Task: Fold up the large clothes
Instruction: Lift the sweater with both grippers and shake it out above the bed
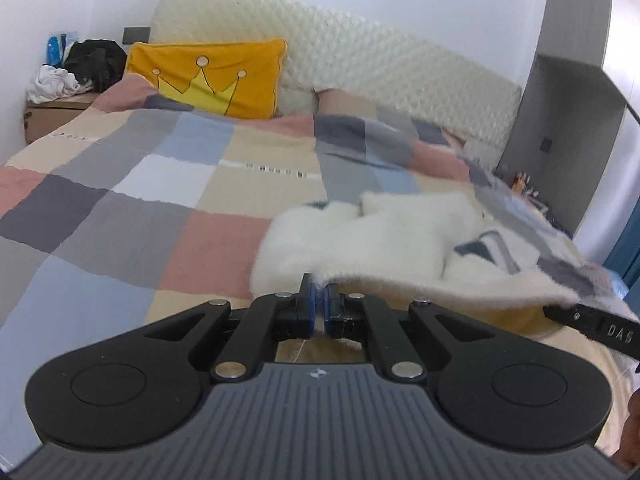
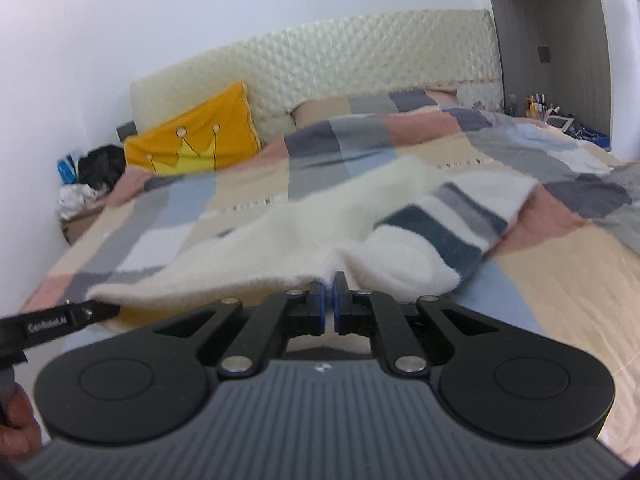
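I've got left gripper (image 1: pixel 319 294) and right gripper (image 2: pixel 328 285) fingers both clamped on the cream sweater (image 2: pixel 280 232) hem, lifted over the bed (image 1: pixel 120 208).

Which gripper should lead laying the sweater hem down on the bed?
Probably neither alone: left gripper and right gripper each pinch the white sweater hem. Right, nearer the bunched striped sleeve, might lead.

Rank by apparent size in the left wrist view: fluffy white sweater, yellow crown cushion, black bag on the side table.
1. Fluffy white sweater, though nearness to the camera inflates it.
2. Yellow crown cushion.
3. Black bag, smallest and farthest.
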Demonstrator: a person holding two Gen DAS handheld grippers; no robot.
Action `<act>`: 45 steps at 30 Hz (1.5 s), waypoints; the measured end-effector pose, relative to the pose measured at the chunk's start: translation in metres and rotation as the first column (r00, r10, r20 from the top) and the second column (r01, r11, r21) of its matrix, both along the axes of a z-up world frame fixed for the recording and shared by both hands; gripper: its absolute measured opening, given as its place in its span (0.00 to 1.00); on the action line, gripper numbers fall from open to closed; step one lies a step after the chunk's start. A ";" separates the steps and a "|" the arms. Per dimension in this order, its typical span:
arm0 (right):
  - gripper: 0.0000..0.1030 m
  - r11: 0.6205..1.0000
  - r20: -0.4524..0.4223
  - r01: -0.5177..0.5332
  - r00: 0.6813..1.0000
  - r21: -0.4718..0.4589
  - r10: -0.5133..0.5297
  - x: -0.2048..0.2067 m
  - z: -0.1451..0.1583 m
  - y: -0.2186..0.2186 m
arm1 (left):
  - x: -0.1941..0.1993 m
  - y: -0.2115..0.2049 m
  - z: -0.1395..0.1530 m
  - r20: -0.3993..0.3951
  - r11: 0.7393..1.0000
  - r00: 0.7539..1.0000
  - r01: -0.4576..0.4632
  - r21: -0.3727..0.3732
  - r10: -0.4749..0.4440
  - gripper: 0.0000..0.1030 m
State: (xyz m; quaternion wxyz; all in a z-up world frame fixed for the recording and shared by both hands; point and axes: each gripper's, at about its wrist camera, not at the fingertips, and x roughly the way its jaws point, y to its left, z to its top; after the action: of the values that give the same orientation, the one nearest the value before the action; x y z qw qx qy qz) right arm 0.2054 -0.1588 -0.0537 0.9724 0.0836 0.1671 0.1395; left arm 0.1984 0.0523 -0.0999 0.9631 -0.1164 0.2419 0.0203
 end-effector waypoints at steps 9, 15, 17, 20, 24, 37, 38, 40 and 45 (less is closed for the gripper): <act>0.44 0.994 -0.056 0.030 0.998 -0.109 -0.037 0.012 -0.034 0.022 | 0.026 0.003 -0.032 -0.071 0.999 0.997 0.013 -0.043 -0.016 0.05; 0.47 0.953 -0.029 0.025 0.999 -0.303 -0.035 0.020 -0.046 0.051 | 0.031 0.011 -0.034 -0.074 0.996 0.997 0.008 -0.090 -0.015 0.05; 0.47 0.936 -0.019 0.022 0.999 -0.352 -0.030 0.022 -0.048 0.057 | 0.031 0.012 -0.035 -0.080 0.996 0.997 0.006 -0.089 -0.013 0.05; 0.37 0.933 0.013 0.030 1.000 -0.359 -0.028 0.019 -0.045 0.056 | 0.033 0.013 -0.036 -0.090 0.995 0.996 0.007 -0.097 -0.015 0.05; 0.23 0.930 0.105 0.056 0.994 -0.364 -0.018 0.005 -0.037 0.054 | 0.033 0.013 -0.040 -0.123 0.990 0.992 0.018 -0.138 -0.035 0.05; 0.18 0.964 0.194 0.094 0.980 -0.250 -0.045 -0.008 -0.022 0.036 | 0.048 0.002 -0.070 -0.228 0.995 0.973 -0.041 -0.089 0.019 0.57; 0.18 0.966 0.197 0.095 0.979 -0.239 -0.048 -0.009 -0.022 0.035 | 0.049 0.003 -0.073 -0.230 0.994 0.973 -0.050 -0.095 0.027 0.58; 0.18 0.970 0.201 0.098 0.978 -0.223 -0.052 -0.009 -0.021 0.033 | 0.051 0.005 -0.075 -0.220 0.991 0.975 -0.069 -0.117 0.042 0.59; 0.18 0.975 0.203 0.109 0.977 -0.194 -0.069 -0.010 -0.021 0.029 | 0.055 -0.001 -0.072 -0.138 0.992 0.987 -0.095 -0.085 0.083 0.61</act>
State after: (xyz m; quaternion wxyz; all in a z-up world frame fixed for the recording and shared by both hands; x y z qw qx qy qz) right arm 0.1957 -0.1301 -0.0751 0.9928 -0.0231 0.0808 0.0851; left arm 0.2530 0.0517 -0.1716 0.9364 -0.1694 0.3016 0.0600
